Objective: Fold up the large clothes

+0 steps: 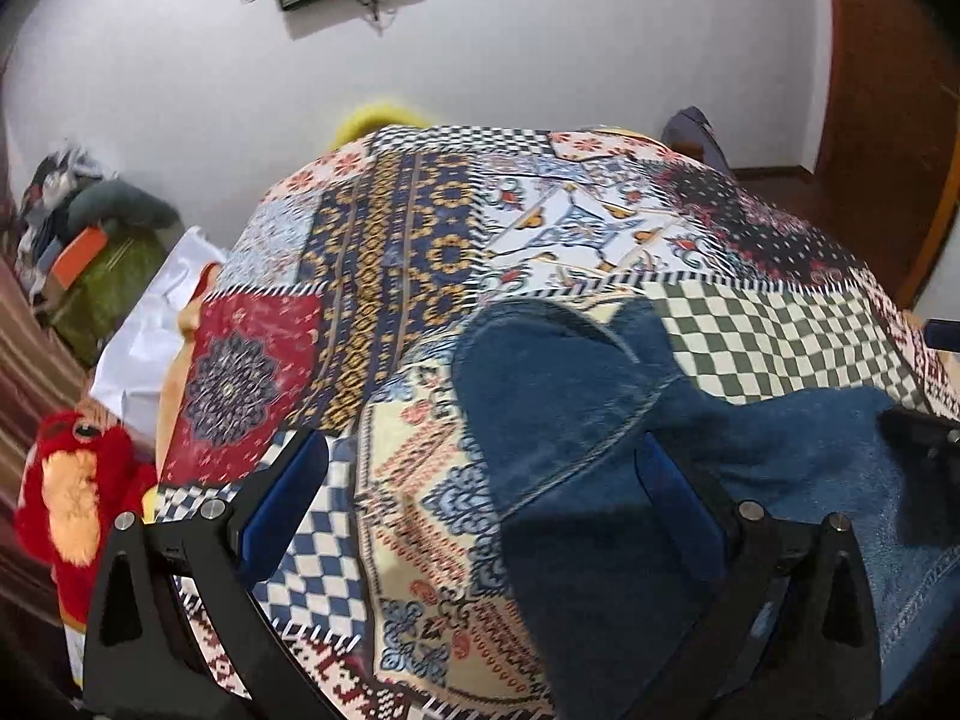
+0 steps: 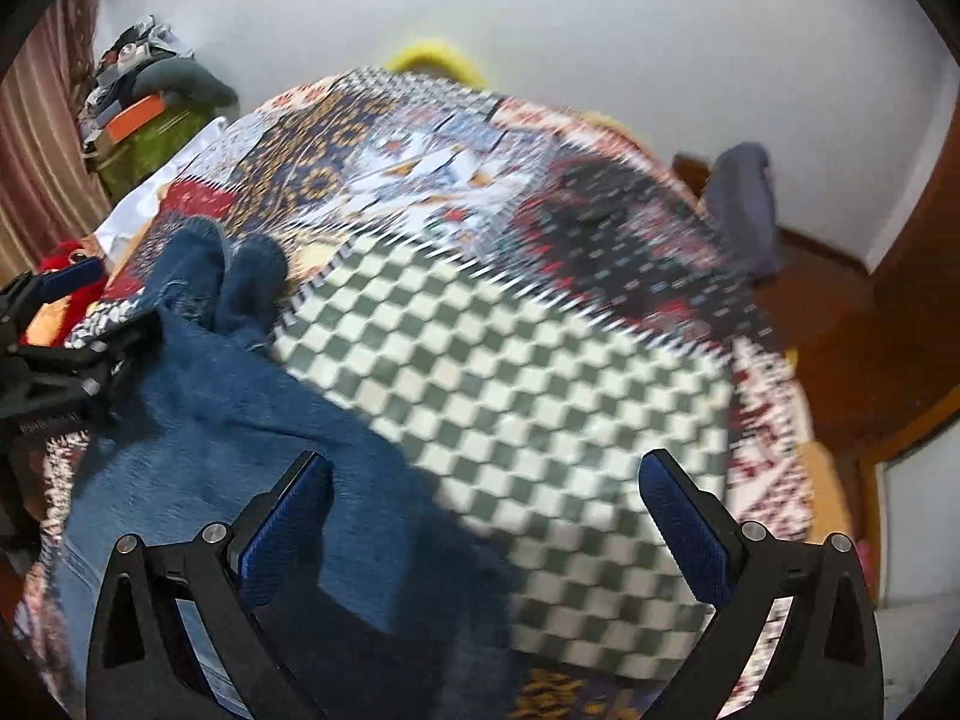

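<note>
A pair of blue denim jeans (image 1: 576,420) lies bunched on a bed covered by a patchwork spread (image 1: 384,252). In the left wrist view my left gripper (image 1: 480,462) is open above the jeans' rounded end, its right pad over the denim and its left pad over the spread. In the right wrist view the jeans (image 2: 228,408) lie at the left, and my right gripper (image 2: 486,486) hangs open over their edge and the green checked patch (image 2: 510,396). Nothing is between either pair of fingers. The left gripper (image 2: 54,336) shows at the left edge of that view.
A red plush toy (image 1: 72,486) and white cloth (image 1: 156,324) sit at the bed's left side. A pile of clutter (image 1: 90,240) stands by the wall at left. A dark garment (image 2: 744,198) hangs at the bed's far right corner. Wooden floor (image 2: 840,324) lies to the right.
</note>
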The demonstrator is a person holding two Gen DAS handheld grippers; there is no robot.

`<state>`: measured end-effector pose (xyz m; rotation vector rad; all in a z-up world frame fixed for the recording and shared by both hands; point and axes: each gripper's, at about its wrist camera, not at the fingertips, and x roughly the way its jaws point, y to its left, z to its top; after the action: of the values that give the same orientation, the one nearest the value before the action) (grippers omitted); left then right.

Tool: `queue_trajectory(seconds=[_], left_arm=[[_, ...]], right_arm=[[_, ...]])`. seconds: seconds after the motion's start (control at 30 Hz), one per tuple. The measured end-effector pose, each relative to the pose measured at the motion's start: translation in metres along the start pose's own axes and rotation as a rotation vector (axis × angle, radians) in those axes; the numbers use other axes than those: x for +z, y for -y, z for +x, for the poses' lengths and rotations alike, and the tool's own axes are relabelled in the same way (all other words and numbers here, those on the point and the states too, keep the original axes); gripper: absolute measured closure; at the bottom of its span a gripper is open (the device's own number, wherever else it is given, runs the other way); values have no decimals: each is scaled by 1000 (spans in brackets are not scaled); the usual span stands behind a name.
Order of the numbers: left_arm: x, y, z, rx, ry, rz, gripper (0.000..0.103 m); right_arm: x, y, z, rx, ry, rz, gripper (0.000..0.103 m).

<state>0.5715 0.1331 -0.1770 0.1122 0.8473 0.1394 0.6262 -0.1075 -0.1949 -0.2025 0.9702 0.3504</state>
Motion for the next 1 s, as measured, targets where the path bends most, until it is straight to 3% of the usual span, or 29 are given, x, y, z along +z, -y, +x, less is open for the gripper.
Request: queue_trajectory(seconds=[0.07,0.3,0.43,0.53,0.73,0.87,1.0], left_arm=[[0,-9,-10,3,9,-22,0],[-6,-21,-69,-14,68,-6,0],[-16,-18,-102,-57,86,19,0],[-29,-15,-115,-128,55,19,0],[-68,-5,-109,-283,-40,-22,0],[-92,8,-81,-355,-156,-37,0],[-106,5,-50,-532,-268,-181,0]], right_arm=[[-1,8,-9,-36,3,4,1],[-16,13,-67,-34,59,-60,1],[-32,4,-96,-16,86,-113,0],[-43,-2,-104,28,72,-117,0],[-65,-5,-81,199,-53,-46,0],[-77,-1,-34,287,-208,30,0],[-87,14,4,435,-301,164,0]])
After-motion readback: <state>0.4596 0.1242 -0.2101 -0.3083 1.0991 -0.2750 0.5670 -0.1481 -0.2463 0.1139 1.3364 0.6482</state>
